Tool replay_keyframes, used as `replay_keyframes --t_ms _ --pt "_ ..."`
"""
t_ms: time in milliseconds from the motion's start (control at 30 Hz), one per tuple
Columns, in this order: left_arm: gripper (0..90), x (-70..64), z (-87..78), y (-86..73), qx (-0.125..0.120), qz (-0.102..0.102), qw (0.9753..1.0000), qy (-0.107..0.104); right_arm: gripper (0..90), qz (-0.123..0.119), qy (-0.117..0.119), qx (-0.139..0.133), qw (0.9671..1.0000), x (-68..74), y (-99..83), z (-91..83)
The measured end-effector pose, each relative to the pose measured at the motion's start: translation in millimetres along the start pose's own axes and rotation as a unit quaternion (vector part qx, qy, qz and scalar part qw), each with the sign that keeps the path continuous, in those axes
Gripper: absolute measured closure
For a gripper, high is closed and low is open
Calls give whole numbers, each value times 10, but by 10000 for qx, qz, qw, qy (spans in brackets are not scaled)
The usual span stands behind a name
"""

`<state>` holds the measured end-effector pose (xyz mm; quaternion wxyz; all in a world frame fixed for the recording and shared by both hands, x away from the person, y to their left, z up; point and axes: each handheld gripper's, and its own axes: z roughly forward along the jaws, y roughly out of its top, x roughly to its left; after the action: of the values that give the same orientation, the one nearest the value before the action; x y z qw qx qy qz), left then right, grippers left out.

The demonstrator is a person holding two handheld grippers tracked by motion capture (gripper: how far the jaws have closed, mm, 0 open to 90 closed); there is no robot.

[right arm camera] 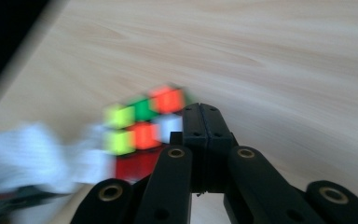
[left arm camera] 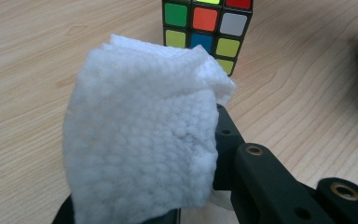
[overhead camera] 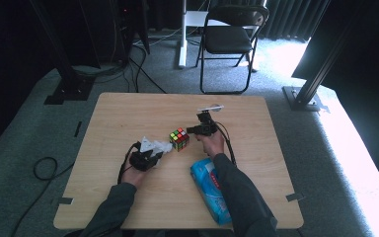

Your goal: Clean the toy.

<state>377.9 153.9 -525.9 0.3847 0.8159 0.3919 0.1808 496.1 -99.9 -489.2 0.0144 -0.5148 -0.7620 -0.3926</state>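
A colourful puzzle cube [overhead camera: 179, 138] stands on the wooden table [overhead camera: 128, 113] near its middle. My left gripper [overhead camera: 159, 151] is shut on a folded white wipe [left arm camera: 140, 140] and holds it just left of the cube [left arm camera: 207, 30], close to its side. My right gripper [overhead camera: 191, 130] comes in from the cube's right, jaws pressed together with nothing between them. In the right gripper view the shut jaws sit just above and beside the blurred cube [right arm camera: 142, 128], with the wipe [right arm camera: 32, 154] at the lower left.
A blue pack of wipes [overhead camera: 210, 190] lies under the right forearm near the front edge. A small white object [overhead camera: 210, 107] rests behind the right gripper. A folding chair [overhead camera: 229, 39] stands on the floor beyond the table.
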Motion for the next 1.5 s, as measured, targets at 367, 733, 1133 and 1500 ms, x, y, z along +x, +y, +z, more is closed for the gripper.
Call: replay_keyframes --t_ms 367,733,1133,1500 --pt "843 9 -2 3 -32 -26 10000 6 659 -535 -285 -86 9981 119 -19 -21" --pt "842 6 -2 3 -1 -2 10000 -6 686 -418 2 96 9991 127 -44 56" --pt "842 -1 1 -1 6 -3 10000 1 711 648 347 135 9972 -91 -16 8" --pt "841 -1 6 0 9 -6 10000 -9 777 716 -317 130 9968 -239 -52 -133"
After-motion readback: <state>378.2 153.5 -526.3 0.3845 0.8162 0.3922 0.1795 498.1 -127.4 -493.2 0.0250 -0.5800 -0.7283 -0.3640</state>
